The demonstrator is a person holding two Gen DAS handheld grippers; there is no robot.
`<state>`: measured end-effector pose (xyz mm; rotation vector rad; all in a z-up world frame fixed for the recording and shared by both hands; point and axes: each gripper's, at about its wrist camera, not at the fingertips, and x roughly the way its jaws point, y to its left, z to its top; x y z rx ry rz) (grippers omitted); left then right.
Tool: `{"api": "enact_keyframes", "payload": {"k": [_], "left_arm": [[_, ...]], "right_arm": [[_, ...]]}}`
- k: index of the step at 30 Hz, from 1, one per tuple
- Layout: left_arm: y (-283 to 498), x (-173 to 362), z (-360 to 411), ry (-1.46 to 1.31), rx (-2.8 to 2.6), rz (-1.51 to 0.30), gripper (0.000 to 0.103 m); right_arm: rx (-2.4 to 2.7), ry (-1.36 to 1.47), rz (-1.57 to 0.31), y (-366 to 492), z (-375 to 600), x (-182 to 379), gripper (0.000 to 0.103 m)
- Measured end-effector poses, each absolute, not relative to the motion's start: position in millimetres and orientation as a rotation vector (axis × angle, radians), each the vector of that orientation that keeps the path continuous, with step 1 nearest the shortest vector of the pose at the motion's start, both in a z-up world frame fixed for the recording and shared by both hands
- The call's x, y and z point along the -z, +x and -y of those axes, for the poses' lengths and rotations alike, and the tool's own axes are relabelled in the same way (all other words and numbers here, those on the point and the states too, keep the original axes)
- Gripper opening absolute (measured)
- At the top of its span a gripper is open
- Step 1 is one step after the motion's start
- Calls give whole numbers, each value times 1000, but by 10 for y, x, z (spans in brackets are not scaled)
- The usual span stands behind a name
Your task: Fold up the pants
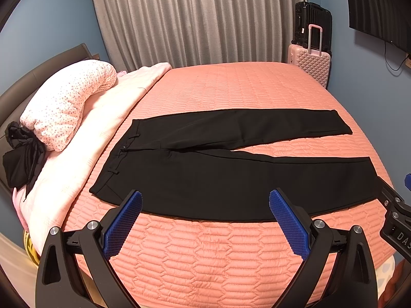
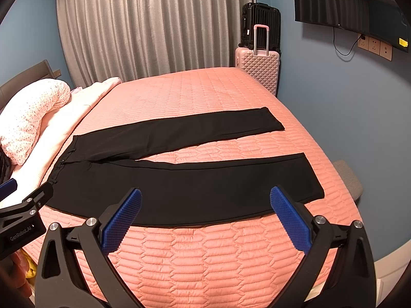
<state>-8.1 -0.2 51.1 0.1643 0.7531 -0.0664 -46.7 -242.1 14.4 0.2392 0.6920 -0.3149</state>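
Black pants (image 1: 231, 177) lie flat and spread on the pink quilted bed (image 1: 231, 89), waistband to the left, both legs running right with a gap between them. They also show in the right wrist view (image 2: 185, 182). My left gripper (image 1: 205, 197) is open and empty, hovering above the near edge of the near leg. My right gripper (image 2: 205, 195) is open and empty, above the near leg's near edge, further right. Part of the right gripper shows at the left wrist view's right edge (image 1: 395, 213), and part of the left gripper at the right wrist view's left edge (image 2: 23, 210).
A floral pillow (image 1: 66, 105) and a pale pink blanket (image 1: 97, 128) lie at the bed's left, with a black garment (image 1: 20, 156) beside them. A pink suitcase (image 2: 258, 69) and a black suitcase (image 2: 259, 23) stand behind the bed. Grey curtains (image 2: 154, 25) hang behind. A TV (image 2: 359, 7) hangs on the right wall.
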Motion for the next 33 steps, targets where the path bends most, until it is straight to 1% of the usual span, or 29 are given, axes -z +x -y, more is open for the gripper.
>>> {"api": "enact_keyframes", "payload": {"k": [33], "left_arm": [[-43, -465, 13, 176, 76, -759, 98]], "right_arm": [[312, 244, -694, -427, 2404, -155, 98]]}}
